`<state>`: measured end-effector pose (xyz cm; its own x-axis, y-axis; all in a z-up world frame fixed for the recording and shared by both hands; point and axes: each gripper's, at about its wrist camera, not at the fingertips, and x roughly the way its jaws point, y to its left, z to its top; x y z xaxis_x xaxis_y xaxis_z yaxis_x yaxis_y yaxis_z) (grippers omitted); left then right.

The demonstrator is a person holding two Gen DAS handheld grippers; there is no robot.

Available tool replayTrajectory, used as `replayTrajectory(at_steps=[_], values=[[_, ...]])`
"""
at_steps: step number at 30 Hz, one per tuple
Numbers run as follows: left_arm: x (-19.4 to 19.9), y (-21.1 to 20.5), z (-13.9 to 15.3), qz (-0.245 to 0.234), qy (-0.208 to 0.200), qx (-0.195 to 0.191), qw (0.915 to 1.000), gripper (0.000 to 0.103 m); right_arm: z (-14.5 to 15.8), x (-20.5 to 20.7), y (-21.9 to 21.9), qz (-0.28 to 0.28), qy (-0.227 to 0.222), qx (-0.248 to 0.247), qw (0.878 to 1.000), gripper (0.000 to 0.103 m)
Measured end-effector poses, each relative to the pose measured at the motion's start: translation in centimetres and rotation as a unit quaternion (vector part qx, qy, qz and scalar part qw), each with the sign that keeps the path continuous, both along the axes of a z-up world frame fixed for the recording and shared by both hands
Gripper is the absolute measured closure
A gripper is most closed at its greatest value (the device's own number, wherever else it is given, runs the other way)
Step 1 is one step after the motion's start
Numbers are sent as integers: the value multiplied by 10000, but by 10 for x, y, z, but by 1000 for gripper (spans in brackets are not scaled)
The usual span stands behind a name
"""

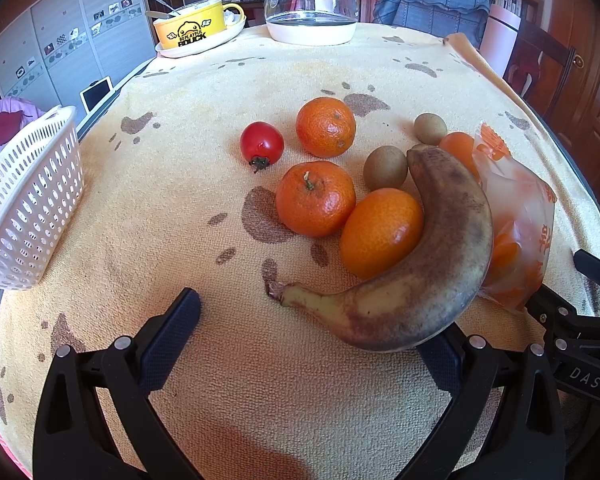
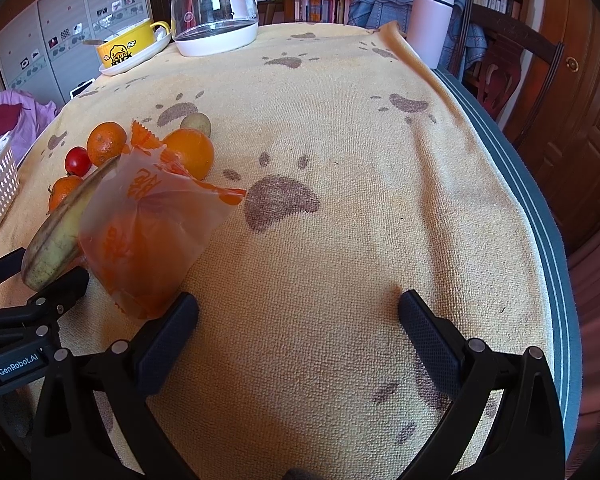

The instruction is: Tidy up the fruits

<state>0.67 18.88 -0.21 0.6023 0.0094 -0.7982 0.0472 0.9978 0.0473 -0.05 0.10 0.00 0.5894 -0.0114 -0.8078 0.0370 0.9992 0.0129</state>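
Fruit lay loose on the table [image 1: 228, 380].
Both hand-held grippers, left [image 1: 312, 344] and right [image 2: 298, 320], gaped empty beside the banana [image 1: 412, 280].

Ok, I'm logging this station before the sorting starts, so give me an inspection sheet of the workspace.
Surface: yellow towel with brown paw prints covers the table.
Job's things: banana, three loose oranges, tomato, two kiwis and an orange plastic bag clustered together; white basket at the left edge.
Clutter: yellow duck bowl on a plate, glass kettle, pink tumbler at the far end.
Grippers: left gripper open, one finger under the banana; right gripper open over bare towel beside the bag.
Cables: nothing seen.
Surroundings: bookshelves, chair with a denim jacket, cabinets.
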Motion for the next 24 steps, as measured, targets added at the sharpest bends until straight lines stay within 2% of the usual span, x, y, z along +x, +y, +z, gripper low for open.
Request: replayTrajectory(at_steps=[24], values=[[-16, 1, 10, -29, -68, 57, 10000, 2, 5, -4, -1, 263, -32, 230, 9994, 5]])
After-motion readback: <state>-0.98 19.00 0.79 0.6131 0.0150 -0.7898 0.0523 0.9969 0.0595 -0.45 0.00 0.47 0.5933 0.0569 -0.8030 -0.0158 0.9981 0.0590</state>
